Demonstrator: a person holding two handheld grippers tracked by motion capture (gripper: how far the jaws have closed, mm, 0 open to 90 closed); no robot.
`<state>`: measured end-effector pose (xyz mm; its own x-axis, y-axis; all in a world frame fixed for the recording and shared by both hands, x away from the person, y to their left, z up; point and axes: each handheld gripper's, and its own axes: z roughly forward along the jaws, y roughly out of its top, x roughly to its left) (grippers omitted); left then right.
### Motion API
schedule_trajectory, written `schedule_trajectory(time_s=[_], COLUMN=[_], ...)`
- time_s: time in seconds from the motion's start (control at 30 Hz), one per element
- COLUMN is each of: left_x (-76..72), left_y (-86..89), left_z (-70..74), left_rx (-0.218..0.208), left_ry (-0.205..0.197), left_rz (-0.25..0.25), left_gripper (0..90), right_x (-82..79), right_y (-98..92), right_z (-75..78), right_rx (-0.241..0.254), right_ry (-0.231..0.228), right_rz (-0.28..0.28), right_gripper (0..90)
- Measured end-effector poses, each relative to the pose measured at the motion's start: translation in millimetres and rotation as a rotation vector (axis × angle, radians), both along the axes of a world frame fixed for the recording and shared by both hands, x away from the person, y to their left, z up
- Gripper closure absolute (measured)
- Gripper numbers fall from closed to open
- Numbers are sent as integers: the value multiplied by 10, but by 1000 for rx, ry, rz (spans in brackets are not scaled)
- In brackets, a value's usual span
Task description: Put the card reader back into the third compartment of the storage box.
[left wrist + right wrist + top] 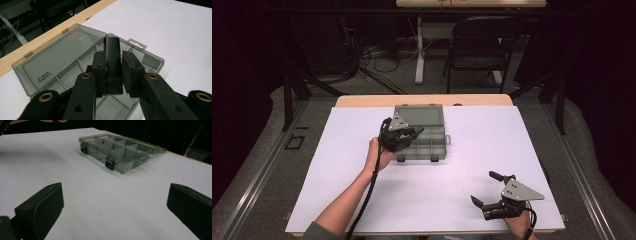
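Note:
An open smoky-grey compartment box (434, 146) lies on the white board, its lid (419, 114) folded flat toward the far edge. My left gripper (415, 133) hovers over the box's left compartments. In the left gripper view it (113, 55) is shut on a black rectangular piece (112, 46) that stands up between the pads, above the tray (150, 61) and beside the lid (57, 55). My right gripper (482, 187) rests near the front right of the board, open. Its view (115, 195) has bare board between the jaws and the box (112, 151) farther off.
The white board (437, 200) covers a wooden table whose far edge (362, 100) shows behind the box. Beyond the table stand a dark folding chair (479, 45) and loose cables on the floor. Two black latches (110, 164) face the front side of the box.

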<state>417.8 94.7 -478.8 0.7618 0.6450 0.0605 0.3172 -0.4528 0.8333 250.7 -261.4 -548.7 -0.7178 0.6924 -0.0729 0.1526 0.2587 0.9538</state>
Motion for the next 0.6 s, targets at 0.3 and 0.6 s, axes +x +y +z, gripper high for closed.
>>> schedule_trajectory(time_s=[0.3, 0.6], left_x=[97, 209], left_y=[-72, -124], left_z=[-26, -94], left_rx=[7, 13], left_ry=[19, 43], left_rz=[27, 68], left_gripper=[734, 734], right_x=[-1, 0], right_y=[2, -2], right_z=[0, 0], right_rx=[1, 0], right_ry=[0, -1], right_rz=[1, 0], right_gripper=[6, 6])
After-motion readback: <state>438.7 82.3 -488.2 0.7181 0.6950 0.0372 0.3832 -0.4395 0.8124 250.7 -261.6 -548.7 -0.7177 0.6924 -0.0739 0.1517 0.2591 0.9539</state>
